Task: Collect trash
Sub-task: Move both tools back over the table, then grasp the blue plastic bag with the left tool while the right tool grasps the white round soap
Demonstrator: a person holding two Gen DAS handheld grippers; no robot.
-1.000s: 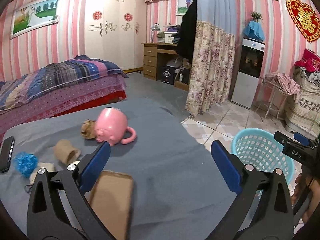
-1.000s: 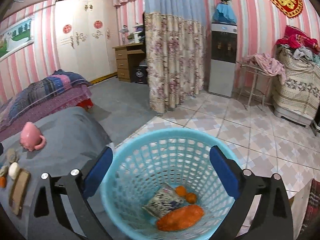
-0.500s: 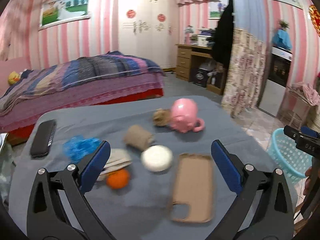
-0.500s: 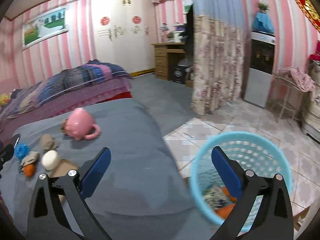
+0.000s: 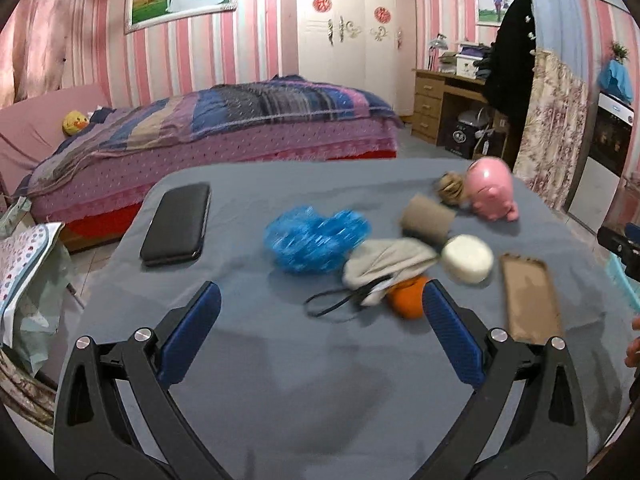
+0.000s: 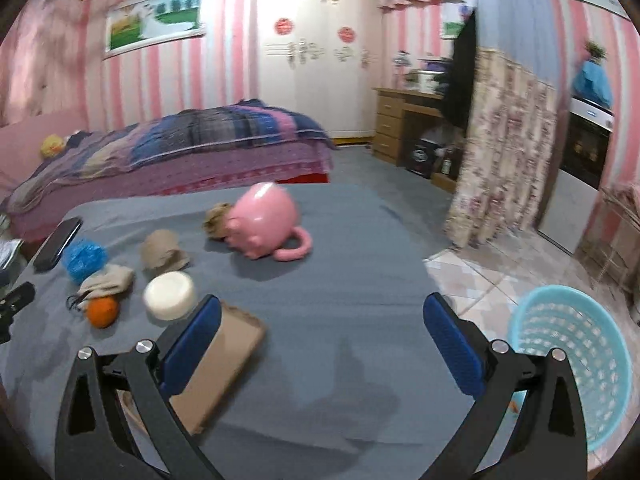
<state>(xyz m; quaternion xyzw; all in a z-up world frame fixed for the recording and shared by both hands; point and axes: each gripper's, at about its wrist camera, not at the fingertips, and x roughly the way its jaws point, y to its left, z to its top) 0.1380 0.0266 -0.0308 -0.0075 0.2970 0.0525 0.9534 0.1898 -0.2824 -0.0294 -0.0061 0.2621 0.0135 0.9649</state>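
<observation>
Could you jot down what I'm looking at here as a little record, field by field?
place: bedroom, grey-covered table
left tongs: open, empty, above the table
right tongs: open, empty
loose bits: blue crumpled plastic, orange, cardboard tube, white round lump, grey pouch
other things: black phone, tan phone case, pink pig mug
bin: blue basket on the floor

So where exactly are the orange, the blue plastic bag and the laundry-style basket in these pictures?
orange point(image 6: 103, 311): right wrist view, middle of its peel.
blue plastic bag point(image 5: 316, 239): left wrist view, centre of the crumpled bundle.
basket point(image 6: 576, 360): right wrist view, inner lattice wall.
</observation>
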